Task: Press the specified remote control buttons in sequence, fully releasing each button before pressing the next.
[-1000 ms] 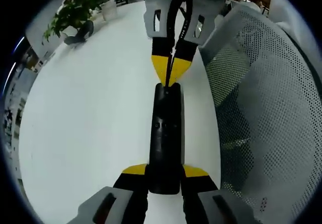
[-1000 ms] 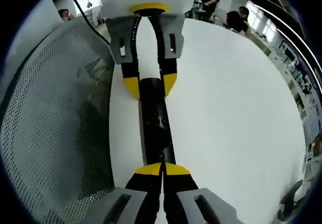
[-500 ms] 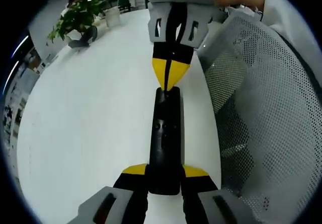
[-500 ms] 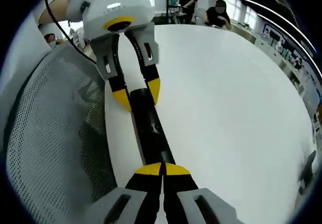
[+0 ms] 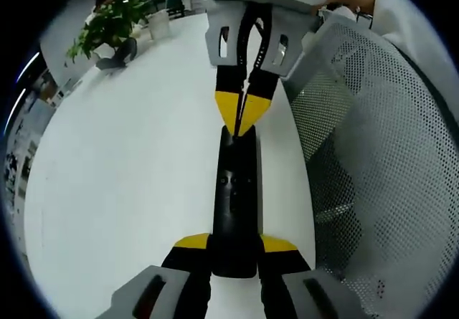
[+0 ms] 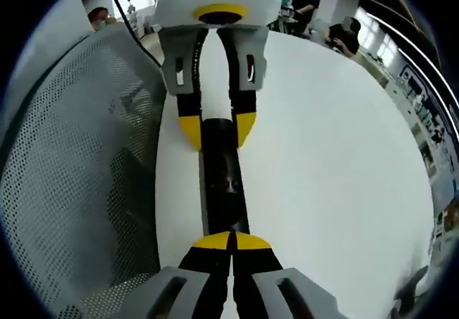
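Left claw (image 5: 233, 251) is grasping the near end of the black remote (image 5: 235, 197), its yellow-tipped jaws sitting on either side of the body. Right claw (image 6: 231, 241) is clenched, its yellow tips pressed together and touching down on the remote's far end; in the left gripper view it is coming in from the top (image 5: 241, 115). Underneath, the white table (image 5: 122, 168) is carrying the remote along its edge, just beside a grey mesh chair (image 5: 380, 154). A potted plant (image 5: 107, 21) is standing at the table's far side.

right gripper (image 5: 242, 115) tips parted slightly — still on remote (image 5: 235, 197).
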Motion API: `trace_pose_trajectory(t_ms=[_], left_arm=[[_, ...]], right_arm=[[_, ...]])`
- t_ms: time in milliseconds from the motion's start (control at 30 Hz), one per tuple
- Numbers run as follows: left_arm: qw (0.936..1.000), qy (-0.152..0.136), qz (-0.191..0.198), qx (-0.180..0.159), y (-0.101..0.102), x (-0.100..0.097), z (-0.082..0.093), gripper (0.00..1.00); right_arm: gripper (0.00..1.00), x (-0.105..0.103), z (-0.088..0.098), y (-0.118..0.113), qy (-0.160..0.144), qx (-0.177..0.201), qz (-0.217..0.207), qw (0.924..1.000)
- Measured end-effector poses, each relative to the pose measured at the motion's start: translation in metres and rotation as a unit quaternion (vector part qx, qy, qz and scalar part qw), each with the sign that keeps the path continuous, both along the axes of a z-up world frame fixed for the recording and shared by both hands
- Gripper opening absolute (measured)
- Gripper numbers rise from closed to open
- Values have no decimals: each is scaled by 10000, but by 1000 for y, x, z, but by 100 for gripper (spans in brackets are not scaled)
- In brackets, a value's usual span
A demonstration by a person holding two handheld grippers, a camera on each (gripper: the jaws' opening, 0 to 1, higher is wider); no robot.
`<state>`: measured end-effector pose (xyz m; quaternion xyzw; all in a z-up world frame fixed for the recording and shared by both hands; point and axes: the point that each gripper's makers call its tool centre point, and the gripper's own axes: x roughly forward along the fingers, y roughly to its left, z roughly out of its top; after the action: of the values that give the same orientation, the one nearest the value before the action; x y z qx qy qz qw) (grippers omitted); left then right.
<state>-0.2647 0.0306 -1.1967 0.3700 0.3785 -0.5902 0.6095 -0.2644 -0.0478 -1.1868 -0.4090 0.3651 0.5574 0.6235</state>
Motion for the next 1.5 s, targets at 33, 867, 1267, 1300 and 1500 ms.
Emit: trace_pose_trajectory(t_ms=[33, 867, 1267, 1300, 1500], left_arm=[[10000, 0, 8, -10, 0, 0, 0, 22], [10000, 23, 8, -30, 1, -1, 0, 22], [9999, 22, -31, -137, 0, -1, 0, 22], [9999, 26, -24, -156, 1, -1, 0, 22], [9998, 21, 6, -195, 1, -1, 1, 22]], right_arm=[[0, 0, 0, 1, -25, -21, -7, 10000], [0, 1, 7, 17, 464, 1015, -940, 9893], [0, -2, 0, 18, 284, -146, 272, 9991], [0, -1, 0, 19, 341, -177, 246, 9990], [0, 0, 4, 17, 632, 800, -443, 9938]])
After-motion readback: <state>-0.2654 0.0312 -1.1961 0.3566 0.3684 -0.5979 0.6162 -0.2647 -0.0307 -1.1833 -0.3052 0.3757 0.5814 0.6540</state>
